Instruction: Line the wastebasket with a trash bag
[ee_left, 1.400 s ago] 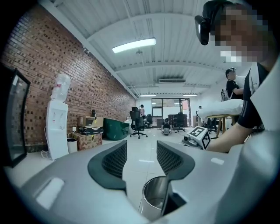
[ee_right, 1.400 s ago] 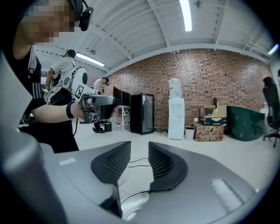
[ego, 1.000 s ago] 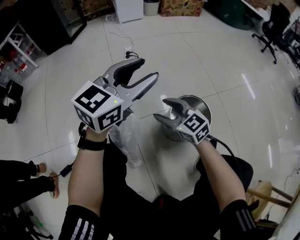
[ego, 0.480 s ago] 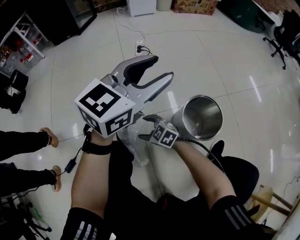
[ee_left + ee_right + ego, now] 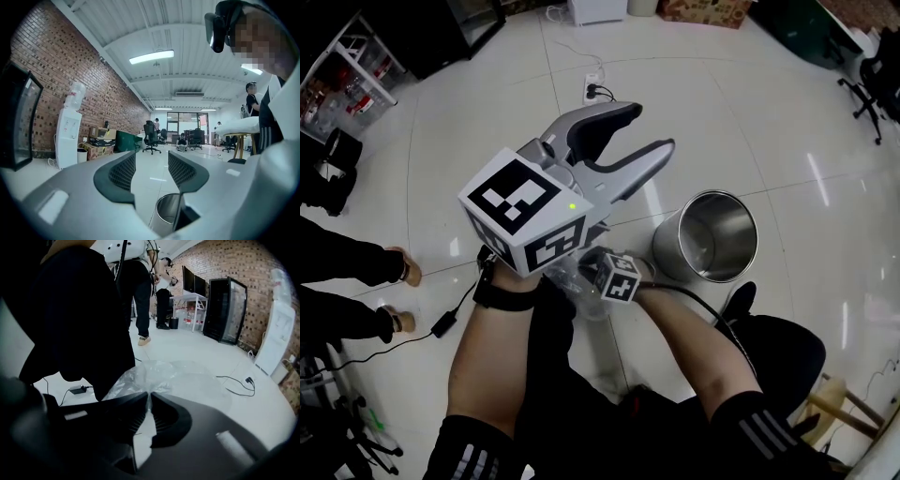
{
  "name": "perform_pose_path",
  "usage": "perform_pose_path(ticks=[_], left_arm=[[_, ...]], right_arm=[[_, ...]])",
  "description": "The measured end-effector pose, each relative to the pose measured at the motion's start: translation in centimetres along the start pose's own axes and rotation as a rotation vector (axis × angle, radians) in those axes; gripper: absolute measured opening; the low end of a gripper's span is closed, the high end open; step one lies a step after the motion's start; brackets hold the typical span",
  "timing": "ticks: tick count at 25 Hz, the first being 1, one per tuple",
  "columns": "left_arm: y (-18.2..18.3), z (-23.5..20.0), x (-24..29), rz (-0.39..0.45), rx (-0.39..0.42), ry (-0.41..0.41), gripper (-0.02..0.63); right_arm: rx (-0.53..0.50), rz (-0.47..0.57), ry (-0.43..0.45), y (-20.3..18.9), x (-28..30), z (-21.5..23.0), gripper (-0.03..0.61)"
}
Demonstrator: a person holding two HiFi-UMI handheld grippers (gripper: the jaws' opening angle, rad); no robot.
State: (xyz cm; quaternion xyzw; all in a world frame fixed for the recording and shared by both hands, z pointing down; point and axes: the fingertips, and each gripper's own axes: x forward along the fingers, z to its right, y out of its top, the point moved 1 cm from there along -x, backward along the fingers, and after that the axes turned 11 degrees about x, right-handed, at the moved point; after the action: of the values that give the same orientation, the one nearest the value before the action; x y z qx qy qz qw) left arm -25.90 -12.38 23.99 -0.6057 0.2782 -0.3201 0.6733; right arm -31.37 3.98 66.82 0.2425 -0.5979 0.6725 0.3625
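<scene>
We are at the pick-up step: the bag is gripped but not yet opened, and the wastebasket (image 5: 670, 258) shows bare metal inside, so no lining is in place.

The right tool (image 5: 148, 397) points down at the floor (image 5: 750, 112). Its jaws have just been closing and now sit together on a fold of the clear trash bag (image 5: 180, 376). The thin film is pinched right at the tips, and the rest of the bag billows loosely ahead of them over the floor. The left tool (image 5: 152, 164) is held level above the right tool, its jaws apart with nothing between them. The wastebasket stands upright on the floor ahead of and below the left tool, and off to the side of the right tool, apart from the bag.

By our judgement, the next move calls for lifting the bag clear of the floor and finding its open edge. The left tool then has to take the opposite side of that edge, so the 2 tools can spread the mouth and carry it over the rim. The film is thin and slippery, so a shallow pinch could slide out as it rises. We cannot tell which part of the bag is caught, the mouth or the closed end.

We count 1 wastebasket, 1 trash bag and 2 tools.
</scene>
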Motion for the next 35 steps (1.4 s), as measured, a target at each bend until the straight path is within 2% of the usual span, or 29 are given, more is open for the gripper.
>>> perform_pose_path(ticks=[1, 9, 16, 23, 27, 35], left_arm=[[-0.1, 0.0, 0.0, 0.001, 0.001, -0.002, 0.212], [-0.4, -0.1, 0.4, -0.015, 0.026, 0.004, 0.212], [-1.0, -0.5, 0.7, -0.040, 0.051, 0.022, 0.212], [-1.4, -0.6, 0.7, -0.061, 0.088, 0.035, 0.218], [-1.7, -0.8, 1.1, -0.079, 0.102, 0.046, 0.218], [-2.2, -0.8, 2.6, -0.096, 0.111, 0.047, 0.218]], right_arm=[[0.009, 0.008, -0.008, 0.1, -0.2, 0.2, 0.008], [0.096, 0.142, -0.085, 2.1, -6.0, 2.4, 0.008], [0.149, 0.298, -0.193, 3.8, -15.2, 5.4, 0.008], [0.157, 0.401, -0.305, 4.6, -25.6, 7.7, 0.008], [0.197, 0.456, -0.348, 3.8, -31.2, 8.5, 0.008], [0.268, 0.454, -0.360, -0.3, -39.4, 8.9, 0.008]])
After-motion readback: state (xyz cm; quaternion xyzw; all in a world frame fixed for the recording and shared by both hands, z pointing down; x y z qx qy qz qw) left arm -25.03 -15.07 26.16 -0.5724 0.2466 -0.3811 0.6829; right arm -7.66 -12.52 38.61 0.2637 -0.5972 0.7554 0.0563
